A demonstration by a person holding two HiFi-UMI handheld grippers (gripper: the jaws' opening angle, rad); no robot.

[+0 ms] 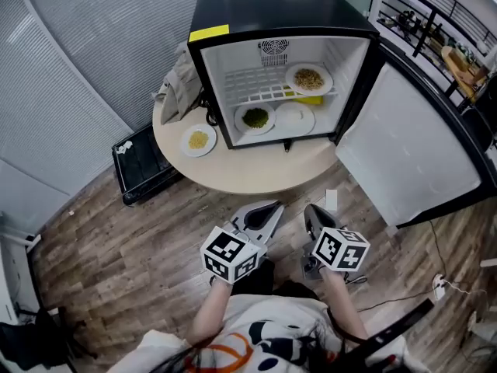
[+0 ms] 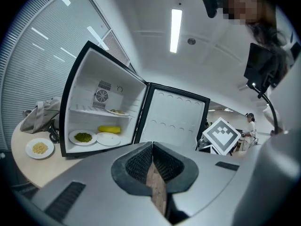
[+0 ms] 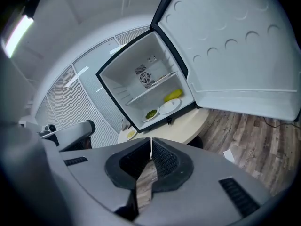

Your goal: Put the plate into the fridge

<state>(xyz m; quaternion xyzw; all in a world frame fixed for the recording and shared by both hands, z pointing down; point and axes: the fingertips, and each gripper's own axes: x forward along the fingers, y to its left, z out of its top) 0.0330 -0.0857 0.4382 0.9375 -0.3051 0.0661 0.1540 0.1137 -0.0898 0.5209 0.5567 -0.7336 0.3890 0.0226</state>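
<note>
The plate (image 1: 198, 140) of yellow food is lying on the round worktop (image 1: 256, 173), just left of the open fridge (image 1: 272, 14) and outside it. The left hand-held gripper (image 1: 264, 210) and the right hand-held gripper (image 1: 314, 217) are being held low, near the person and well apart from the worktop. The jaws of each are pressed together on nothing.

The plate is being judged stiff, fairly light, smooth and breakable, and its loose food would likely slide if it were tipped. A pinch on the near rim, clear of the food, is being judged best, with the plate carried level.

Inside the fridge, a plate of greens (image 1: 255, 118) and an empty plate (image 1: 295, 118) are filling the floor, and a third plate (image 1: 309, 78) is sitting on the shelf (image 1: 252, 84), so free room is looking scarce.
</note>
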